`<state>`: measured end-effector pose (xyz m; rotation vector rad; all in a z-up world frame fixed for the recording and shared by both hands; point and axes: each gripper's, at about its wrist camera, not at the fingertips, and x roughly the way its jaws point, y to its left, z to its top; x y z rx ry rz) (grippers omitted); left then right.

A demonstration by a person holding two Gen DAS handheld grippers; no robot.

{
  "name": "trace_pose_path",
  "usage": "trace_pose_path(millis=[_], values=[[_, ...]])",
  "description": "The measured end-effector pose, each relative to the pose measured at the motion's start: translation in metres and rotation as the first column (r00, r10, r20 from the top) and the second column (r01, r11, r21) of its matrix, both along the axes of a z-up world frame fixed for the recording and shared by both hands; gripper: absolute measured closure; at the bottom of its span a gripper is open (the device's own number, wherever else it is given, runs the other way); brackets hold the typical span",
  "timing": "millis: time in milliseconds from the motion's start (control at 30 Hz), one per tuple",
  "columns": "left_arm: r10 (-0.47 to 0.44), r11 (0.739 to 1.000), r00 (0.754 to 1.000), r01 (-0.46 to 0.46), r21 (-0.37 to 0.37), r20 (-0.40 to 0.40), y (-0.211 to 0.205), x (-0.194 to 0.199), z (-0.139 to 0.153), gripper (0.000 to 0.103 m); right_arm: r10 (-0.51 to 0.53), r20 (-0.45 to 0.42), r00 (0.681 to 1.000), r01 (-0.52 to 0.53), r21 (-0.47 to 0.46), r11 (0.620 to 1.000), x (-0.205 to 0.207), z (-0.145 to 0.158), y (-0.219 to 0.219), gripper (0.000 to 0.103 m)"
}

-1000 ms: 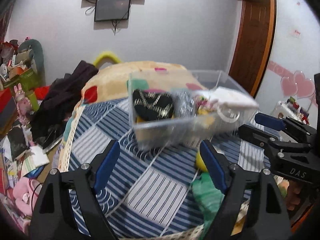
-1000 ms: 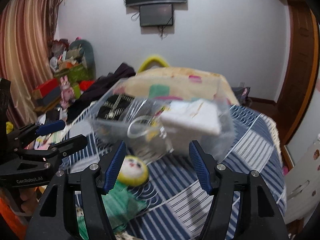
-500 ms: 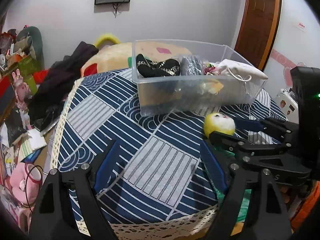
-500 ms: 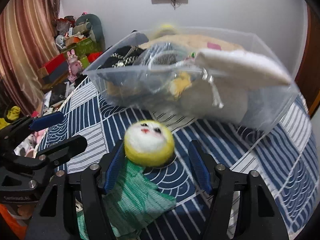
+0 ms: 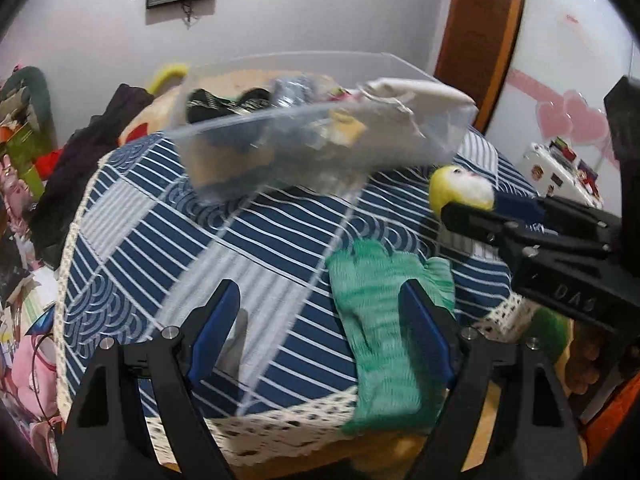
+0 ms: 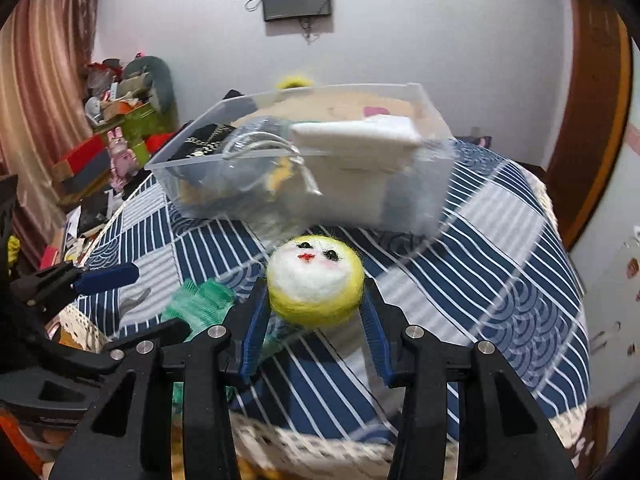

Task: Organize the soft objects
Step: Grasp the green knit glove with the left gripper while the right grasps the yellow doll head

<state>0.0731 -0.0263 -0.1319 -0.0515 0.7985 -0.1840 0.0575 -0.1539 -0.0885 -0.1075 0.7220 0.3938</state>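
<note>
A yellow felt ball with a white face (image 6: 315, 282) sits between the blue pads of my right gripper (image 6: 316, 312), which is shut on it, lifted above the blue striped cloth; it also shows in the left wrist view (image 5: 460, 191). A green knitted glove (image 5: 384, 320) lies on the cloth near the front edge, partly under my right pad; in the right wrist view (image 6: 200, 300) it lies left of the ball. My left gripper (image 5: 320, 336) is open and empty above the cloth. A clear plastic bin (image 6: 304, 160) holding several soft items stands behind, also in the left wrist view (image 5: 316, 120).
The round table (image 5: 160, 240) has a lace-edged blue cloth. Dark clothes (image 5: 80, 152) lie at its far left. Boxes and plush toys (image 6: 112, 128) crowd the floor on the left. A wooden door (image 5: 480, 40) is at the right.
My right gripper has shut on the yellow felt ball and raised it off the cloth. My left gripper has drawn back, so the green glove now shows beside its right finger.
</note>
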Motion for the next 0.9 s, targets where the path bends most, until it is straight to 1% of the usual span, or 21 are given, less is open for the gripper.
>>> trace_pose_path(millis=[67, 100, 133, 167, 200, 233, 300, 333, 433, 633, 900], values=[[-0.011, 1.0, 1.0, 0.011, -0.017, -0.009, -0.004, 0.0, -0.004, 0.022, -0.012, 0.0, 1.0, 0.012, 0.0, 1.0, -0.003, 0.0, -0.006, 0.062], [-0.017, 0.999, 1.0, 0.016, -0.036, -0.019, -0.004, 0.001, -0.006, 0.031, -0.014, 0.0, 1.0, 0.014, 0.0, 1.0, -0.004, 0.0, -0.007, 0.062], [-0.028, 0.998, 0.999, 0.026, -0.057, -0.031, -0.004, 0.003, -0.008, 0.044, -0.014, 0.0, 1.0, 0.014, -0.001, 1.0, -0.005, 0.0, -0.007, 0.062], [-0.054, 0.994, 0.997, 0.049, -0.099, -0.049, -0.004, 0.004, -0.011, 0.05, -0.015, 0.001, 1.0, 0.015, -0.001, 1.0, -0.006, 0.0, -0.008, 0.062], [-0.06, 0.992, 0.997, 0.055, -0.116, -0.048, -0.003, 0.004, -0.012, 0.059, -0.014, 0.001, 1.0, 0.014, 0.0, 1.0, -0.006, 0.001, -0.008, 0.062], [-0.068, 0.99, 0.997, 0.062, -0.126, -0.043, -0.003, 0.003, -0.011, 0.074, -0.011, 0.001, 1.0, 0.011, 0.002, 1.0, -0.006, 0.001, -0.007, 0.062], [-0.088, 0.989, 0.995, 0.082, -0.125, -0.04, -0.007, 0.002, -0.009, 0.087, -0.005, 0.003, 1.0, 0.005, 0.003, 1.0, -0.008, 0.002, -0.005, 0.062], [-0.086, 0.99, 0.996, 0.082, -0.113, -0.034, -0.008, 0.0, -0.008, 0.091, -0.002, 0.006, 1.0, 0.002, 0.002, 1.0, -0.01, 0.002, -0.005, 0.062], [-0.079, 0.993, 0.997, 0.077, -0.092, -0.019, -0.012, -0.002, -0.005, 0.094, 0.006, 0.021, 1.0, -0.006, -0.003, 1.0, -0.014, 0.006, -0.001, 0.062], [-0.038, 0.996, 0.999, 0.04, -0.074, 0.03, -0.004, -0.007, 0.009, 0.095, 0.006, 0.041, 0.999, -0.006, 0.001, 1.0, -0.016, 0.012, 0.001, 0.062], [0.036, 0.998, 0.991, -0.029, -0.052, 0.126, 0.02, -0.013, 0.043, 0.095, 0.01, 0.078, 0.997, -0.01, 0.008, 1.0, -0.018, 0.025, 0.004, 0.062]])
